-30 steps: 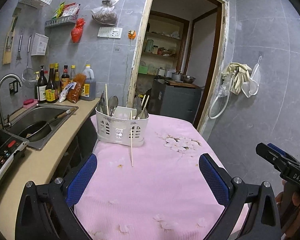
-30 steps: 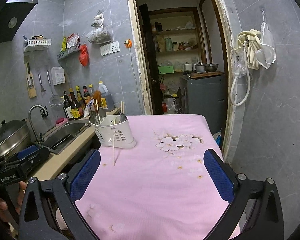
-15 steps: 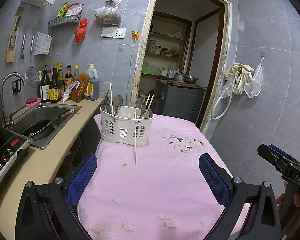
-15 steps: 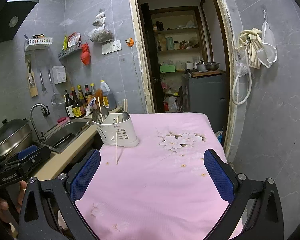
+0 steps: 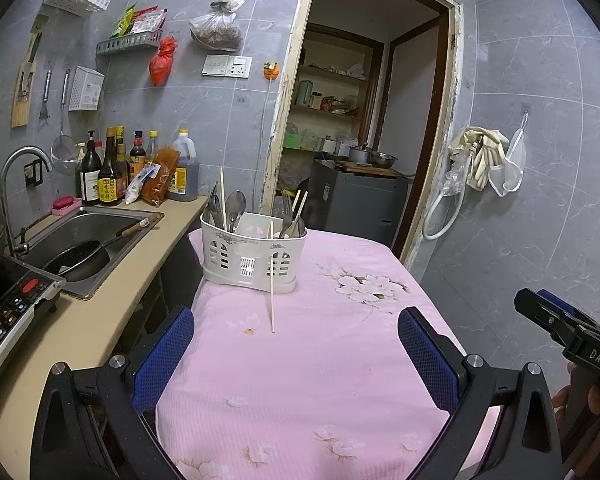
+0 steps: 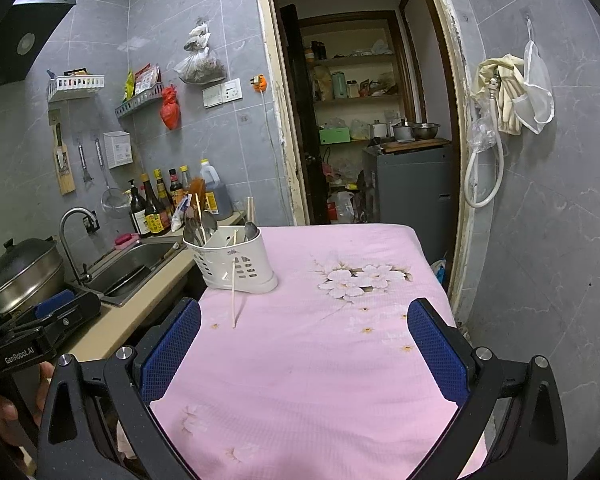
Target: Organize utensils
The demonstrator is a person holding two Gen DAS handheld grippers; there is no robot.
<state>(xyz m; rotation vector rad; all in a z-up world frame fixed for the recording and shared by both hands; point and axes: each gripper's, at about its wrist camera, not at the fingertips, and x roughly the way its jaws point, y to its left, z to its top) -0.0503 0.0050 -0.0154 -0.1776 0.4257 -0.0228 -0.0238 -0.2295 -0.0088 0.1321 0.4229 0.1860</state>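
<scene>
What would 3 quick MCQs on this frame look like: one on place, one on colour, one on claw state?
1. Where is the loose chopstick?
A. In the sink
B. Leaning on the front of the utensil caddy, tip on the tablecloth
C. Held in a claw

2. What colour is the tablecloth?
A. Pink
B. Green
C. White

3. How are the left claw and right claw?
A. Both shut on spoons
B. Left shut, right open
C. Both open, empty

Answers:
1 B: its upper end rests against the caddy wall and its lower end is on the cloth.
2 A: pink with pale flower prints.
3 C: blue pads stand wide apart in each wrist view with nothing between them.
</scene>
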